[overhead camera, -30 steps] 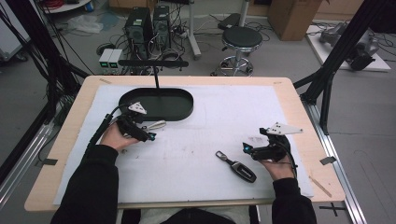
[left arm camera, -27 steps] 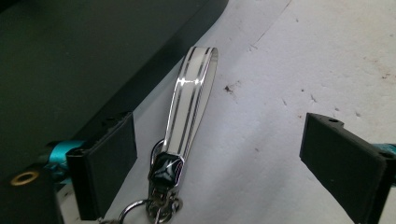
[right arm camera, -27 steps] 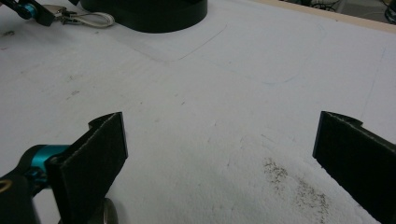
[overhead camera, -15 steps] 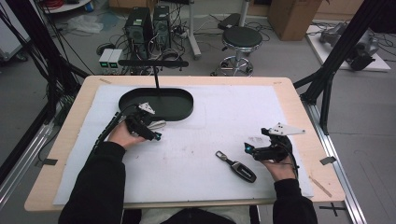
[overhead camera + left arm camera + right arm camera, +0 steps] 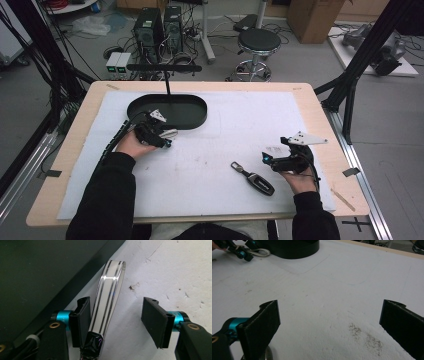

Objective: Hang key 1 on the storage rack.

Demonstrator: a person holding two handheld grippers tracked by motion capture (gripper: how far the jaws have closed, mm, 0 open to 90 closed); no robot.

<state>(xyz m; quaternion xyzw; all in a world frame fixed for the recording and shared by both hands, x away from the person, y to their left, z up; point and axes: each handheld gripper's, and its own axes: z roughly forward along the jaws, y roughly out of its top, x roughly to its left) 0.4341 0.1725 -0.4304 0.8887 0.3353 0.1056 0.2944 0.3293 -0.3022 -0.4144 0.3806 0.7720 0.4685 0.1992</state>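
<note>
Left gripper (image 5: pixel 117 322) down at the white mat (image 5: pixel 240 140), jaws just closing in around a striped strap (image 5: pixel 108 292) but not yet pinching: left pad right up against the strap's edge, right pad well apart from it with bare mat between. Released, then, though narrowing. Strap lying flat between the jaws, long axis running straight away from them, looped far end pointing ahead and a little right, glossy black fob end (image 5: pixel 92 345) tucked low at the root of the jaws. Lined up lengthwise like that, most likely so the pads can squeeze across its narrow width. Dark oval tray (image 5: pixel 37 272) just beside the left jaw, its wall running alongside the strap; in the high view, the same gripper (image 5: pixel 165 140) at the tray's near rim (image 5: pixel 167 122).

Right gripper (image 5: pixel 329 322) parked wide open over bare mat, nothing between the jaws. From above (image 5: pixel 267 160), idle, with a black car key (image 5: pixel 254 178) lying close on its left, slanted on the counter. Probably waiting its turn.
</note>
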